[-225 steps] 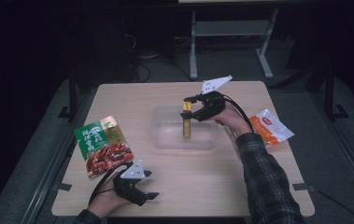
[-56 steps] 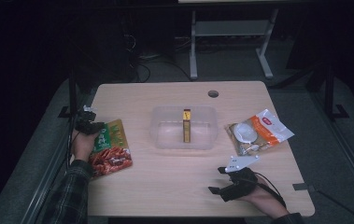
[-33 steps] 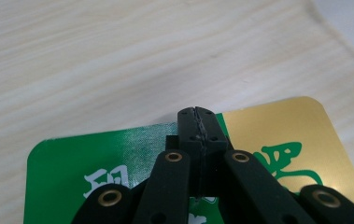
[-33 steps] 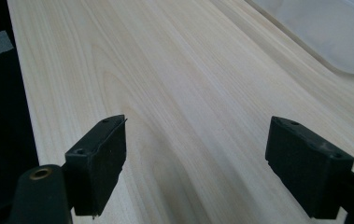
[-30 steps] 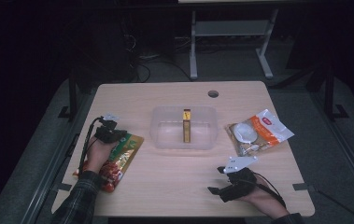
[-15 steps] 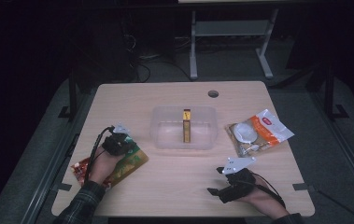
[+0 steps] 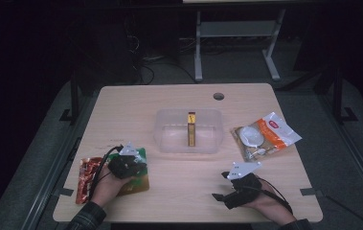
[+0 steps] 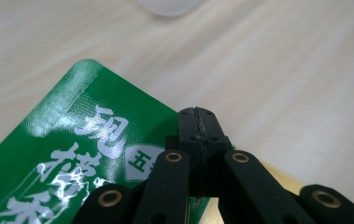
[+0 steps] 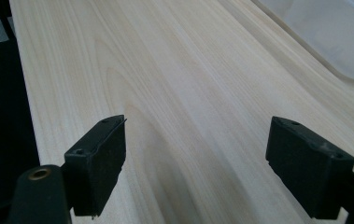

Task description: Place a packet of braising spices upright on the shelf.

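A green and red snack bag (image 7: 86, 175) lies near the table's front left corner. My left gripper (image 7: 137, 166) sits at its green end with the jaws shut on the bag's edge. In the left gripper view the gripper (image 8: 197, 122) has its jaws pressed together over the green bag (image 8: 72, 154), just above the wood. My right gripper (image 7: 219, 198) rests near the front right edge with its jaws wide apart. In the right gripper view the gripper (image 9: 195, 163) has only bare tabletop between the pads.
A clear plastic container (image 7: 167, 139) stands mid-table with a yellow-brown stick pack (image 7: 191, 130) upright inside; its corner (image 9: 333, 32) appears in the right gripper view. A white and orange bag (image 7: 264, 136) lies to its right. A cable hole (image 7: 218, 96) is at the back.
My left hand has moved toward the front and a little right, taking the snack bag with it; the bag has swung so its red end points left. The right hand has stayed put.
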`<state>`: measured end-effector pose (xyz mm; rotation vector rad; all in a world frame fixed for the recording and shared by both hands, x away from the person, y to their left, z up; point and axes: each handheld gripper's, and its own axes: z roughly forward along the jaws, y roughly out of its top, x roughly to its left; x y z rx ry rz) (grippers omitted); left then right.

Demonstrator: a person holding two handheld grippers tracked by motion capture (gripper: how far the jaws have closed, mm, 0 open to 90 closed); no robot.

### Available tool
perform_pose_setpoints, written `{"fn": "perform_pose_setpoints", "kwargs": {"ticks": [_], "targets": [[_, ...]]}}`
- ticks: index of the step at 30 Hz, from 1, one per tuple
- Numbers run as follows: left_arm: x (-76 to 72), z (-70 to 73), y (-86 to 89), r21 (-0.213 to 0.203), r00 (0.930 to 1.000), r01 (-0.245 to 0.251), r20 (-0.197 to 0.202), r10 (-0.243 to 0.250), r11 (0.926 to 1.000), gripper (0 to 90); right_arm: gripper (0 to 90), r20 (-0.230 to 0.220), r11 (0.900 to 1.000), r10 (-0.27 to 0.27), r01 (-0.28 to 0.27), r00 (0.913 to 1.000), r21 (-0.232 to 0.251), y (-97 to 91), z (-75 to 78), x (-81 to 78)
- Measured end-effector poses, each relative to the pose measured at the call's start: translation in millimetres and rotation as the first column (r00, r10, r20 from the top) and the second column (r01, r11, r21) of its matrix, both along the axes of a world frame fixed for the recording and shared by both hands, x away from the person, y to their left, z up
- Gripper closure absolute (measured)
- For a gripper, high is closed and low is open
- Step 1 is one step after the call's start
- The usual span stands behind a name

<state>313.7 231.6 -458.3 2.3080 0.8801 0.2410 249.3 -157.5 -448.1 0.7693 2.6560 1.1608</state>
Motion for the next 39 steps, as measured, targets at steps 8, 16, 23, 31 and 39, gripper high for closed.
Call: {"fn": "perform_pose_setpoints", "kwargs": {"ticks": [8,16,23,31,39], "targets": [[-18.1,-2.1,-27.3,-0.030,0.9971,0.077,0.002,-0.077,0.9966,90.0,19.7,-0.004,1.0000,-0.001,0.001,1.0000,-0.001,1.8,0.8,-0.8],[-24.6,-4.4,-61.4,-0.063,0.9904,0.137,-0.012,-0.138,0.9886,90.0,19.6,-0.001,1.0000,-0.002,0.002,1.0000,0.005,1.5,2.1,-0.7],[-27.6,-6.1,-99.5,-0.080,0.9803,0.195,-0.017,-0.197,0.9776,90.0,19.2,0.006,0.9999,0.003,-0.003,1.0000,0.011,1.8,3.5,-1.0],[-28.2,-9.3,-143.5,-0.105,0.9640,0.264,-0.004,-0.266,0.9587,90.0,18.9,0.009,0.9997,0.002,-0.002,1.0000,0.022,0.3,5.0,-1.8],[-26.7,3.9,-136.2,-0.142,0.9662,0.256,0.008,-0.258,0.9561,90.0,18.8,0.008,0.9998,-0.003,0.003,1.0000,0.022,-3.3,4.2,-1.2]]}}
